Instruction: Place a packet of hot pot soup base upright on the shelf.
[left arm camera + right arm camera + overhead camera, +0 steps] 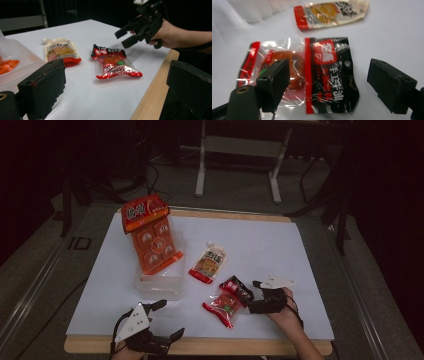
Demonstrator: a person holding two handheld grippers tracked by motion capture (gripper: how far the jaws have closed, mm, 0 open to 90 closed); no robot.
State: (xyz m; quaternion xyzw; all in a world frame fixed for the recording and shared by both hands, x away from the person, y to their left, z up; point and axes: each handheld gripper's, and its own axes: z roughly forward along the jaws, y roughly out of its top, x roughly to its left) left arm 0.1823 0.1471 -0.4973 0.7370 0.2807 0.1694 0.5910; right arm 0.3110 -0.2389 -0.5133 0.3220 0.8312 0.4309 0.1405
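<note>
Near the front edge of the white table [260, 245], we bring our right gripper [255, 296] with jaws wide over the red and black snack packet [322, 77] lying flat, and next we should lower and pinch its black end.

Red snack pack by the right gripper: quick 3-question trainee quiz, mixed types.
1. True or false: the right gripper has its jaws shut on the red snack pack.
2. Which lies farther from the person: the red snack pack or the spouted pouch?
3. The orange packet leans on: A) clear plastic box B) left gripper C) spouted pouch

Key: 1 false, jaws open around its black end, no contact visible; 2 spouted pouch; 3 A.
</note>
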